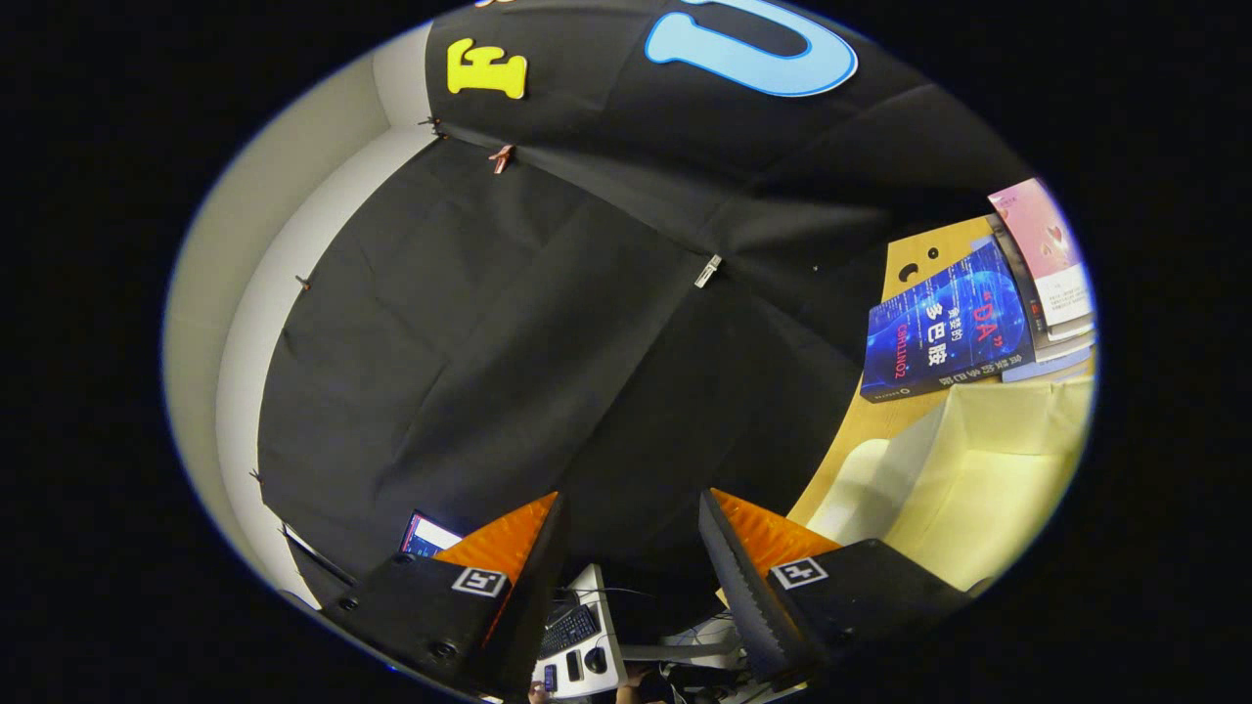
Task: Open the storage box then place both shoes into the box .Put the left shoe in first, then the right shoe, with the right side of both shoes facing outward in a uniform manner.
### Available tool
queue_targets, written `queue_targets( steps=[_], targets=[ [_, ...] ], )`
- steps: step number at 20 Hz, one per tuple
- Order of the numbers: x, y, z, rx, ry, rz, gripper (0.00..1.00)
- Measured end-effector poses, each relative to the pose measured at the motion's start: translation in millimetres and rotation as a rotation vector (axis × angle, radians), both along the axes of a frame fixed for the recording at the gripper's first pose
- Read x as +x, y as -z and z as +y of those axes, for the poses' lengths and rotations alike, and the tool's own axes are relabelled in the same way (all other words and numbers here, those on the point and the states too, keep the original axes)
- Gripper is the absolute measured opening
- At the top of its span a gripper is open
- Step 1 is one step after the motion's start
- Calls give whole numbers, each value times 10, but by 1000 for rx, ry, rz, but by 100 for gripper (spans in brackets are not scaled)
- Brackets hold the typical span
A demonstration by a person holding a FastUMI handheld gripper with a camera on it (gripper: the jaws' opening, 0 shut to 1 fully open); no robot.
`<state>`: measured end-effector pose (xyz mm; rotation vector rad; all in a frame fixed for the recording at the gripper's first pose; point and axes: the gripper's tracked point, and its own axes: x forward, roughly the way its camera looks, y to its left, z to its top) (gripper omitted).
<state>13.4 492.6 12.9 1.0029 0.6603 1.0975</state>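
Note:
My gripper (632,499) is open and holds nothing; the gap between its fingers frames only the black cloth wall (548,323). The view is rolled sideways and points at that wall. To the right of the right finger (729,528) lies a pale cream-yellow storage box (978,469) on a wooden tabletop (905,256). I see a smooth cream inner face and a folded edge on it, but cannot tell whether its lid stands open.
A blue book (947,332) and a pink book (1042,249) are stacked beyond the box on the wood. Below the fingers are a keyboard (569,631), a lit screen (425,536) and cables. A pale wall (210,293) bounds the cloth on the left.

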Motion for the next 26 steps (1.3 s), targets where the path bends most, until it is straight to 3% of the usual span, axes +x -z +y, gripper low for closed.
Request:
queue_targets(
  steps=[2, 6, 13, 17, 20, 26],
  targets=[
    [-28, -6, -112, -15, 6, -15, 90],
    [-61, 15, -546, -81, 59, -90, 95],
    [-189, 392, -1636, -282, 192, -176, 96],
    [-376, 867, -2379, -442, 269, -137, 96],
    [-580, 1454, -2974, -629, 314, -81, 96],
    [-1056, 2517, -3883, -977, 325, 27, 94]
  ],
)
